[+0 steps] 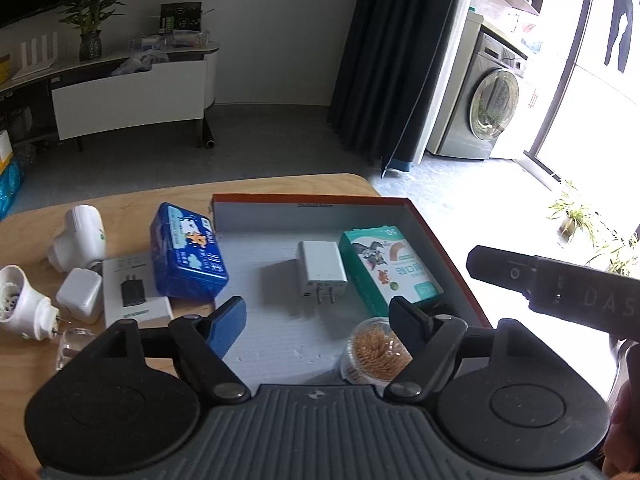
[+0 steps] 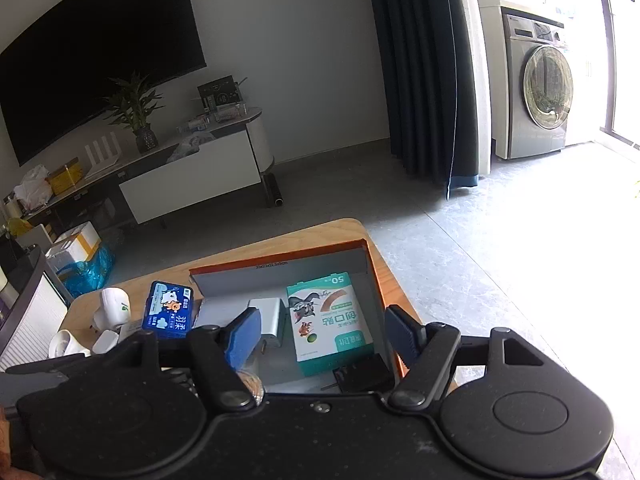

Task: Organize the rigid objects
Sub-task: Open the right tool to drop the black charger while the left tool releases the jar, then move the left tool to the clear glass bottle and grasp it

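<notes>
Left wrist only: white plug-in devices (image 1: 80, 240) lie left of the orange-rimmed cardboard box (image 1: 440, 236); left gripper (image 1: 316, 316) jaws apart, empty.
Box: white charger (image 1: 322, 268), teal plaster carton (image 1: 390, 266) inside.
Right wrist only: black adapter (image 2: 362, 374) at the box's near corner; right gripper (image 2: 320, 334) jaws apart, empty.

One orange box (image 1: 448, 240), one blue tin (image 1: 188, 252), two white chargers (image 1: 320, 272), one toothpick jar (image 1: 376, 352).

Wooden table (image 1: 120, 208) w/ orange-rimmed box (image 1: 452, 256), blue tin (image 1: 186, 248), white plugs (image 1: 78, 294), charger pkg (image 1: 132, 292).
</notes>
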A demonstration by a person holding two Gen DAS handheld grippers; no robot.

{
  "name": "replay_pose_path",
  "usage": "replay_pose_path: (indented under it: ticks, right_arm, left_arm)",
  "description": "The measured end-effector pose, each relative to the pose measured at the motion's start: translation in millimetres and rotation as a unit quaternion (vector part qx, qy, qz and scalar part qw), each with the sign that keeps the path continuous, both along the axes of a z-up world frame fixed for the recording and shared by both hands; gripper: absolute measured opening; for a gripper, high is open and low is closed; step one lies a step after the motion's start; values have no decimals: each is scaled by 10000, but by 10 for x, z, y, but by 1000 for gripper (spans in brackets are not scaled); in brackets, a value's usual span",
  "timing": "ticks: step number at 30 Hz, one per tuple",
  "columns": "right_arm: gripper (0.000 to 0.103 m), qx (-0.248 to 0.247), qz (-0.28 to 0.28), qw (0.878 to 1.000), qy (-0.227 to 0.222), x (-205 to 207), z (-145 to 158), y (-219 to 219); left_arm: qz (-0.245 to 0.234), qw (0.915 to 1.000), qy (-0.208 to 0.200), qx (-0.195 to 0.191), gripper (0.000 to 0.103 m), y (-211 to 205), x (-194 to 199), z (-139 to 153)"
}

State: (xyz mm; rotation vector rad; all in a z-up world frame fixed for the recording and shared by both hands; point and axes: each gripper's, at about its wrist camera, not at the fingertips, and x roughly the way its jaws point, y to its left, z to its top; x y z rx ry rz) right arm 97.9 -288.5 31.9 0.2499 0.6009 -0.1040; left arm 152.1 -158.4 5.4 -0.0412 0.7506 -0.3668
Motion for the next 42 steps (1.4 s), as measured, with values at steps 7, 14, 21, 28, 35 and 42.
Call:
replay_pose_path:
  ticks: [7,14,21,28,35,42]
  right_arm:
    - [84,5,266,9996,45,-10,11,239]
    - [85,-32,631,9980,78,7,17,538]
    - [85,-59,939,9955,140,52,1,830]
    - [85,-103,1156,9930,208,78,-36,1043]
    - [85,-120,1256,9916,271,78,-82,1124]
    - [85,-118,1357,9902,317,87,-138,1198]
  left_arm:
    - [493,9985,-27,252,86,362,-97,70]
    - [839,9961,-28,259,86,730,-205,77]
    - [1159,9930,0,238,86,1053,-285,37]
    - [1386,9901,55,195,86,1288,-320,-37]
    - [1514,9880,226,206,87,1463,-333,-234]
    - [1444,9890,261,159,90,1452,-252,-366]
